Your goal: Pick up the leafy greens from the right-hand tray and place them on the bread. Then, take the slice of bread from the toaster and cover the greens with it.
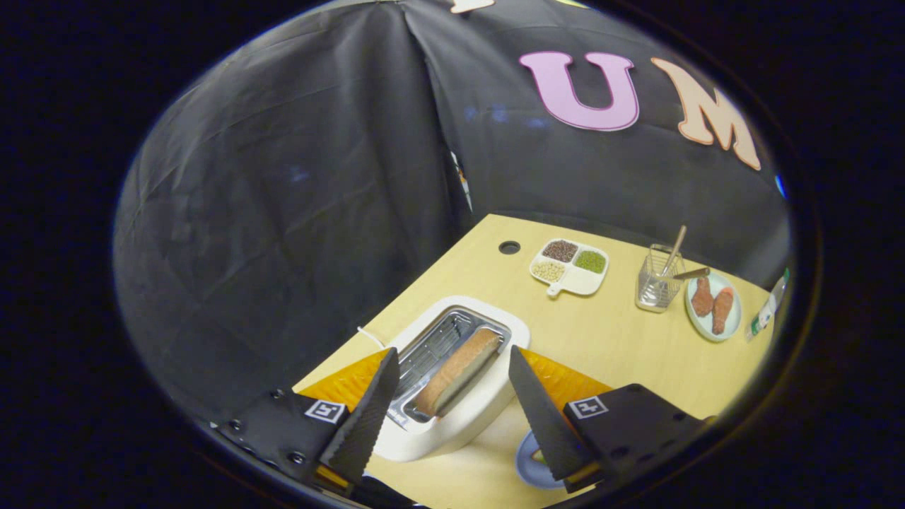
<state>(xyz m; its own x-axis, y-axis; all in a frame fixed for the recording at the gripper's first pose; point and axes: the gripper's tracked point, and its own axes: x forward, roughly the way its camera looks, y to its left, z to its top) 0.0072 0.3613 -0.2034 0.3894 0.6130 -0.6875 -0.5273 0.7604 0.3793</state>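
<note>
A white toaster (466,417) stands on the wooden table (622,339), right below and between my fingers. A slice of bread (458,369) sticks up in its right slot; the left slot beside it shows bare metal. My gripper (448,358) hovers above the toaster, open, one finger on each side of the slots and touching nothing. A small blue plate (529,463) lies beside the toaster, mostly hidden under my right finger (541,417), with a bit of green on it.
Beyond the toaster sit a white divided dish (571,267) of beans and grains, a clear holder (657,283) with wooden utensils, and a pale plate (713,305) with two brown pieces of food. A round cable hole (509,247) lies near the table's far corner. Black cloth walls close in behind.
</note>
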